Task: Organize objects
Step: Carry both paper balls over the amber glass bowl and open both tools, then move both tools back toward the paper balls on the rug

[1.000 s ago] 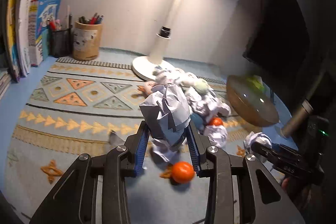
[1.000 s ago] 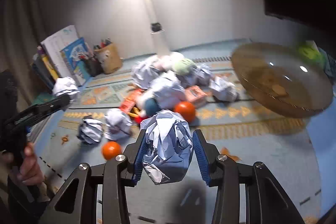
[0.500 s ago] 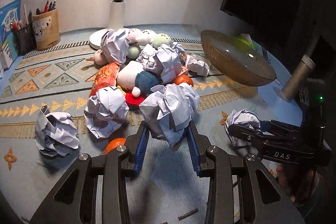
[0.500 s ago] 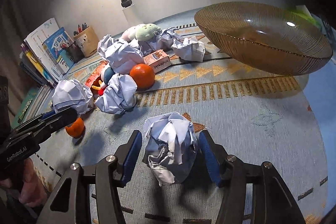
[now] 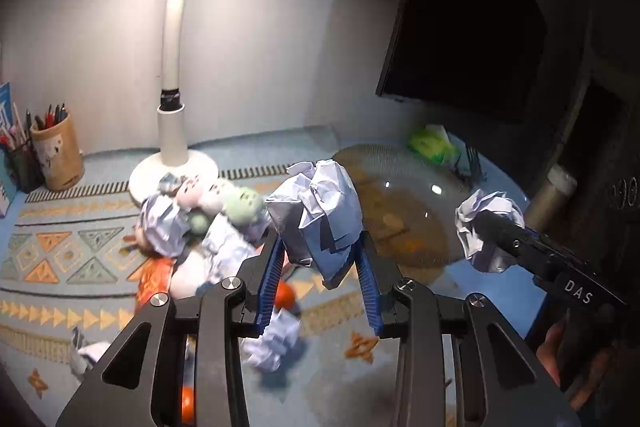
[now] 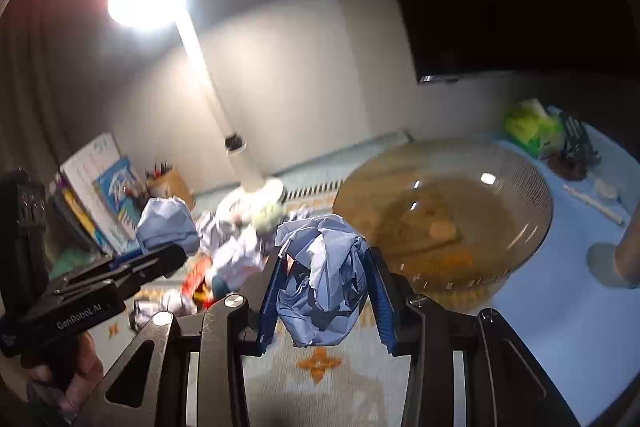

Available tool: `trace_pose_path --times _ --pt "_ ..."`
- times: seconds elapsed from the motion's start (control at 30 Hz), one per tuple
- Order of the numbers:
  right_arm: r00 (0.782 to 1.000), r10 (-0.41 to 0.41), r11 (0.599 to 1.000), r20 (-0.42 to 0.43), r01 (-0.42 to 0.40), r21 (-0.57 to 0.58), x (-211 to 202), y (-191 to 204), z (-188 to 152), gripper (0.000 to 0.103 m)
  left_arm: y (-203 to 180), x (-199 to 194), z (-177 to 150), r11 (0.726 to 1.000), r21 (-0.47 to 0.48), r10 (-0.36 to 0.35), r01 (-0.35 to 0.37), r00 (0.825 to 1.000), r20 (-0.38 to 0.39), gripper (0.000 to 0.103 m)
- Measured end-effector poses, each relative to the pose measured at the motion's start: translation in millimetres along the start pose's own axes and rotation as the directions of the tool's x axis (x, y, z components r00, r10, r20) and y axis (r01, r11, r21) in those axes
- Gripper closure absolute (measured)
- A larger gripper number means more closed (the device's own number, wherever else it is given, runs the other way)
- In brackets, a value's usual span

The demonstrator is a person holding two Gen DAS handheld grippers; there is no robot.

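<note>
Right wrist view: amber glass bowl, inside apparently empty.

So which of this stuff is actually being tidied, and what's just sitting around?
In the job:
left gripper, its paper ball
right gripper, its paper ball
amber bowl
toy pile

Lying about:
lamp
pen cup
books

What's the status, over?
Left gripper shut on a crumpled paper ball. Right gripper shut on another paper wad. Amber glass bowl ahead, nothing crumpled in it; path looks clear.
</note>
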State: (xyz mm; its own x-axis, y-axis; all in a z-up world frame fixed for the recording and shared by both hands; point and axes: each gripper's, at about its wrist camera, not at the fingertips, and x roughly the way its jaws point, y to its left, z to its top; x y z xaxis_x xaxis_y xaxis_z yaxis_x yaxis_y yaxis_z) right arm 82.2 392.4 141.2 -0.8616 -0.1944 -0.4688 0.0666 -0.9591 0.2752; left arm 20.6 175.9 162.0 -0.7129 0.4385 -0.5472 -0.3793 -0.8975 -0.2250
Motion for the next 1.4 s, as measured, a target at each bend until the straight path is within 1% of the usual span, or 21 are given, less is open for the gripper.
trace_pose_path --times 0.1,0.17,0.23,0.3,0.4,0.47,0.6,0.63,0.67,0.7,0.73,0.77,0.8,0.9,1.07,1.1,1.17,1.27,1.3,1.33,1.4 --pt "0.992 -0.082 0.995 0.092 0.077 0.064 -5 -16 32 0.064 -14 25 26 0.999 -0.031 -0.022 0.024 0.998 0.062 0.07" --pt "0.989 -0.115 0.988 0.097 0.104 0.114 8 -31 45 0.064 -22 46 35 0.998 -0.05 -0.042 0.046 0.996 0.08 0.07" --pt "0.986 -0.147 0.979 0.076 0.134 0.155 25 -45 50 0.064 -31 69 38 0.997 -0.048 -0.051 0.056 0.995 0.082 0.07" --pt "0.982 -0.183 0.968 0.045 0.172 0.181 42 -58 50 0.064 -40 93 38 0.997 -0.036 -0.068 0.07 0.996 0.057 0.07" --pt "0.979 -0.203 0.956 0.008 0.197 0.217 57 -81 47 0.064 -48 123 30 0.997 -0.028 -0.071 0.072 0.997 0.019 0.07" --pt "0.975 -0.22 0.948 -0.016 0.218 0.232 66 -92 44 0.064 -50 137 24 0.996 -0.028 -0.09 0.09 0.996 -0.006 0.07" --pt "0.971 -0.234 0.939 -0.047 0.238 0.25 78 -108 37 0.064 -53 151 15 0.996 -0.02 -0.086 0.085 0.996 -0.032 0.067" --pt "0.971 -0.235 0.937 -0.054 0.241 0.253 82 -114 37 0.064 -53 153 14 0.996 -0.024 -0.089 0.088 0.995 -0.036 0.062" --pt "0.971 -0.233 0.936 -0.058 0.24 0.258 84 -117 36 0.063 -52 153 13 0.995 -0.031 -0.093 0.091 0.995 -0.042 0.053" --pt "0.972 -0.227 0.936 -0.059 0.234 0.264 84 -119 35 0.061 -51 154 13 0.994 -0.041 -0.102 0.1 0.994 -0.05 0.049" --pt "0.973 -0.222 0.935 -0.06 0.23 0.27 84 -120 35 0.054 -49 154 12 0.992 -0.055 -0.113 0.11 0.992 -0.053 0.031" --pt "0.973 -0.225 0.934 -0.058 0.233 0.273 83 -121 35 0.045 -47 152 12 0.99 -0.074 -0.122 0.118 0.992 -0.045 0.016" --pt "0.971 -0.234 0.932 -0.052 0.239 0.271 81 -120 34 0.044 -44 147 12 0.987 -0.093 -0.135 0.132 0.99 -0.027 0.012" --pt "0.972 -0.232 0.938 -0.026 0.231 0.258 71 -114 35 0.044 -42 132 17 0.982 -0.104 -0.158 0.157 0.988 0.001 0.01" --pt "0.98 -0.199 0.951 0.002 0.193 0.24 49 -96 33 0.043 -34 85 24 0.985 -0.094 -0.136 0.142 0.988 0.074 0.01" --pt "0.982 -0.188 0.957 0.012 0.18 0.23 45 -89 33 0.039 -30 72 23 0.987 -0.093 -0.126 0.134 0.988 0.09 0.01" --pt "0.987 -0.16 0.967 0.028 0.151 0.204 36 -74 31 0.038 -20 43 21 0.99 -0.096 -0.092 0.104 0.988 0.124 0.01" --pt "0.994 -0.102 0.985 0.036 0.096 0.147 28 -45 26 0.038 1 -2 16 0.993 -0.112 -0.009 0.03 0.984 0.176 0.009" --pt "0.996 -0.085 0.989 0.035 0.08 0.126 27 -34 23 0.038 9 -17 14 0.993 -0.121 0.024 -0.001 0.981 0.194 0.008" --pt "0.997 -0.068 0.992 0.031 0.064 0.106 27 -23 20 0.038 17 -31 11 0.991 -0.131 0.057 -0.03 0.977 0.206 0.003" --pt "0.999 -0.032 0.997 0.006 0.031 0.07 33 -2 10 0.038 39 -59 0 0.983 -0.158 0.127 -0.091 0.964 0.235 0.001"
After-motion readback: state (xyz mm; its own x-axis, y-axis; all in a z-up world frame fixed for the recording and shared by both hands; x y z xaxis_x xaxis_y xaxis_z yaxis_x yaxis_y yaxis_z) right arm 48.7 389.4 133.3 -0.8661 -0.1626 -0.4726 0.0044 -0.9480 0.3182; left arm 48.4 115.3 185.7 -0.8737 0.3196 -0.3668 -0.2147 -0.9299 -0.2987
